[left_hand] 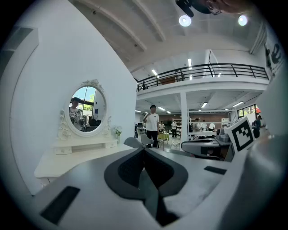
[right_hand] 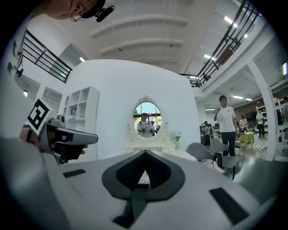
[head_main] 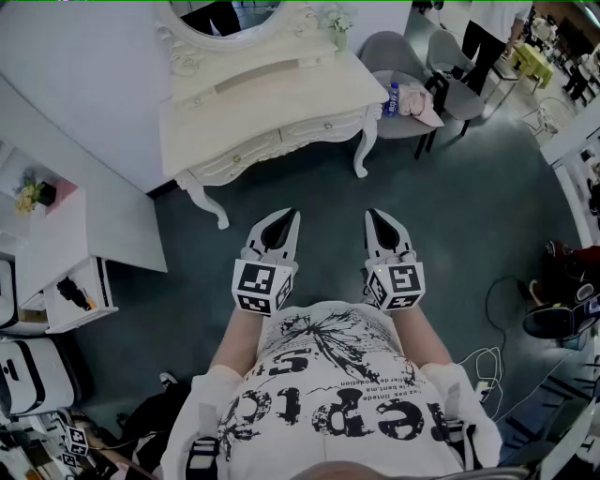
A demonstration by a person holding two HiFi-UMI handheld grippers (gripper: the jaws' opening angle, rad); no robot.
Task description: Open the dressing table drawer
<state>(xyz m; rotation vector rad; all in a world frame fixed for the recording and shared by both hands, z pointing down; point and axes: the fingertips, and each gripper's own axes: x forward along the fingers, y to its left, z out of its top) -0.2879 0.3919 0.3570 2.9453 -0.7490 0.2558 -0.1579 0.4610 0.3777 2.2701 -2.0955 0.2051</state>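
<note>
The cream dressing table (head_main: 253, 103) stands ahead of me against the white wall, under an oval mirror (head_main: 225, 19). Two front drawers with small knobs, a left one (head_main: 246, 152) and a right one (head_main: 323, 127), look closed. My left gripper (head_main: 292, 217) and right gripper (head_main: 371, 216) hover side by side over the grey floor, a short way in front of the table and touching nothing. Both are shut and empty, tips together. The left gripper view has the table (left_hand: 76, 155) at its left behind the shut gripper (left_hand: 144, 149); in the right gripper view it (right_hand: 148, 146) is straight beyond the gripper (right_hand: 145, 152).
A grey chair (head_main: 403, 56) with a pink cloth and a water bottle (head_main: 391, 98) stands right of the table. A white shelf unit (head_main: 66, 253) lines the left wall. Cables (head_main: 487, 361) lie on the floor at right. A person (right_hand: 225, 119) stands farther back.
</note>
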